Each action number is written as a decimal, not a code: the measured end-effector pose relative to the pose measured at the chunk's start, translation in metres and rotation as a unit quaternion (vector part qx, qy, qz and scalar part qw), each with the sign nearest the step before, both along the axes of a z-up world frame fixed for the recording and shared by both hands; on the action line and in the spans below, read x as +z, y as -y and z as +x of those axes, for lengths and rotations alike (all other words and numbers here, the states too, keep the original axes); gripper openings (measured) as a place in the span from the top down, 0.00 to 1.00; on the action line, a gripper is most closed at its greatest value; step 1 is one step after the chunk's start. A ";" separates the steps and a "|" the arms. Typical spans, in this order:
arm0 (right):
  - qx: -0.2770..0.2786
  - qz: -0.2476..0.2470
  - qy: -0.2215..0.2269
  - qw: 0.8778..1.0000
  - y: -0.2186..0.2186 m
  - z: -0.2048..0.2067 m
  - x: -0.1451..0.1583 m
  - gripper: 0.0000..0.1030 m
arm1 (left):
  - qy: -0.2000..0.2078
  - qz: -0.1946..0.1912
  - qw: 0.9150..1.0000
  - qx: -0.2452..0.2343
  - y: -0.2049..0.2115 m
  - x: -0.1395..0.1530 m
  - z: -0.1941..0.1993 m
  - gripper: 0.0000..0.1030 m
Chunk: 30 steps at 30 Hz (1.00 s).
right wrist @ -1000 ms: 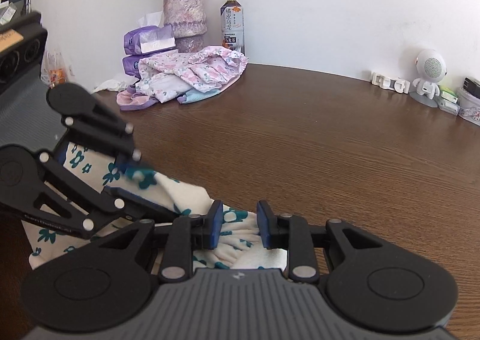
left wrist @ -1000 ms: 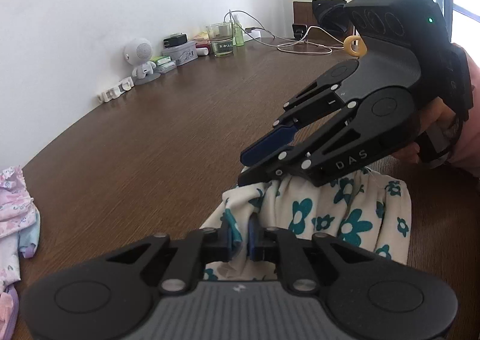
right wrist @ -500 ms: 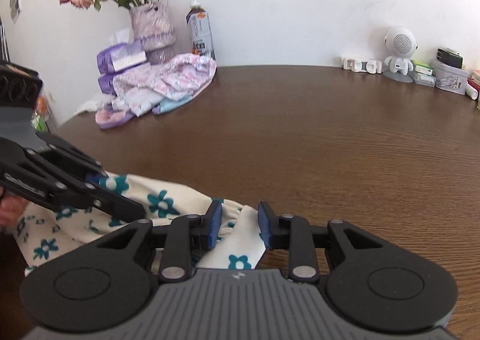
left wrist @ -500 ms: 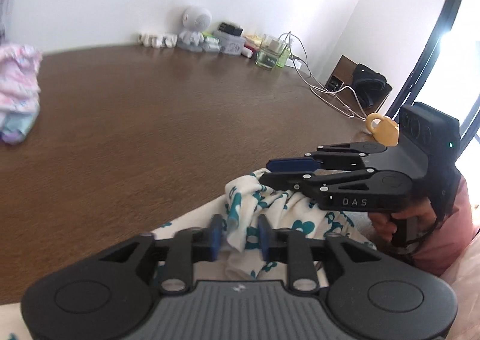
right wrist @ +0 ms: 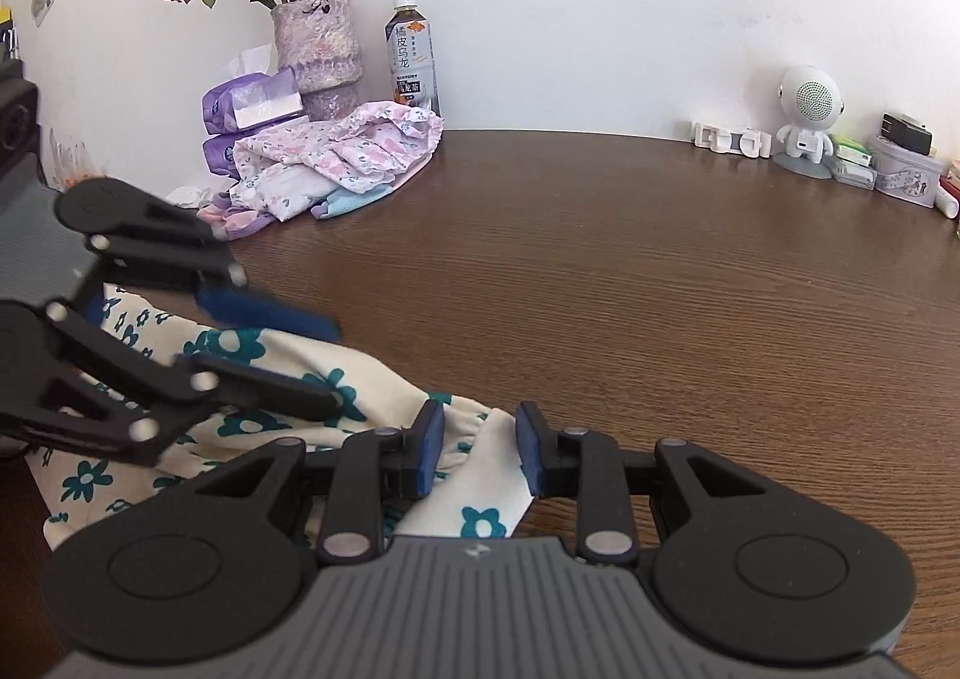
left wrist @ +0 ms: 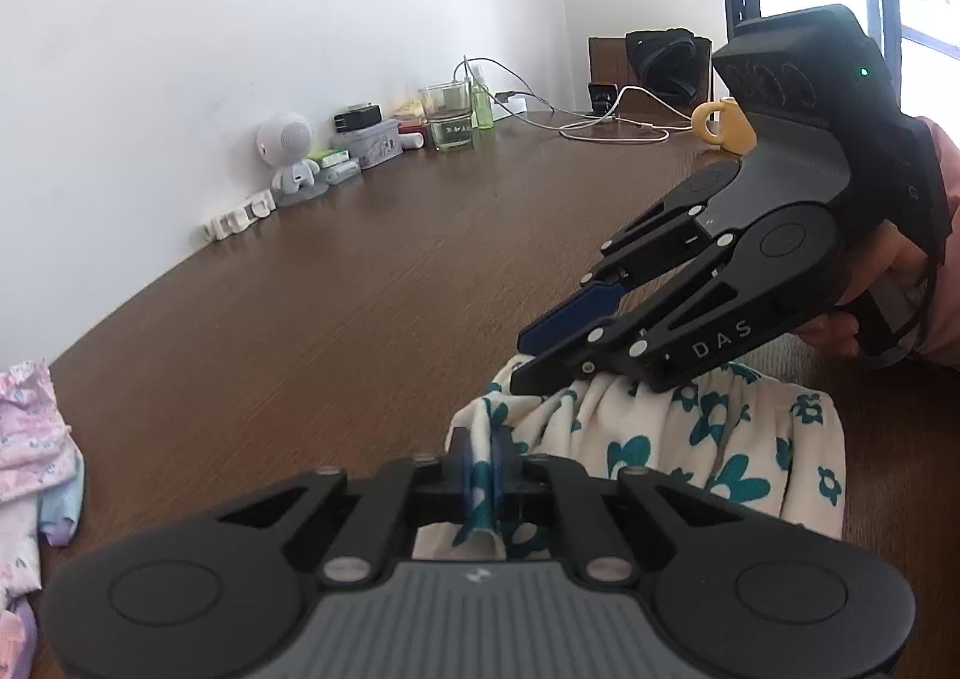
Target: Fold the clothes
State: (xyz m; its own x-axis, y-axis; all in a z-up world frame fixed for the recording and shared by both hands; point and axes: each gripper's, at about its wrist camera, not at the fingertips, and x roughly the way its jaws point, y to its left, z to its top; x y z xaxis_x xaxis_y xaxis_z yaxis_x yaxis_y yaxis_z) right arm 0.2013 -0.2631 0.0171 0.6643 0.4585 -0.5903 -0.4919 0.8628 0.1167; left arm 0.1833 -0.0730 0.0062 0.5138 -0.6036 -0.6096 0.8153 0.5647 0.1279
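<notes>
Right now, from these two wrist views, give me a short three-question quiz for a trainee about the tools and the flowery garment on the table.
1. True or false: the left tool is shut on a fold of the floral garment.
2. What colour are the flowers printed on that garment? A) teal B) red C) yellow
3. Fill in: the right tool has its jaws ____, with the garment's gathered edge lying between them, not pinched.

Key: 1 true; 2 A; 3 open.
</notes>
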 end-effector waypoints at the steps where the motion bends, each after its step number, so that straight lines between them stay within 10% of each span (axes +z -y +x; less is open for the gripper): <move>1: 0.000 0.004 0.000 1.000 0.001 0.000 0.001 0.73 | -0.025 -0.009 1.000 0.007 -0.003 -0.001 0.004 0.96; 7: -0.020 0.022 0.021 0.999 0.007 -0.003 0.008 0.73 | -0.164 -0.103 0.979 0.063 -0.034 -0.008 0.028 0.96; 14: -0.019 -0.004 0.016 1.000 0.001 -0.002 0.002 0.74 | -0.222 -0.148 0.959 0.096 -0.051 -0.012 0.039 0.92; 30: -0.012 -0.040 0.032 0.999 -0.009 -0.009 -0.004 0.74 | -0.139 -0.185 0.958 0.170 -0.086 0.026 0.007 0.85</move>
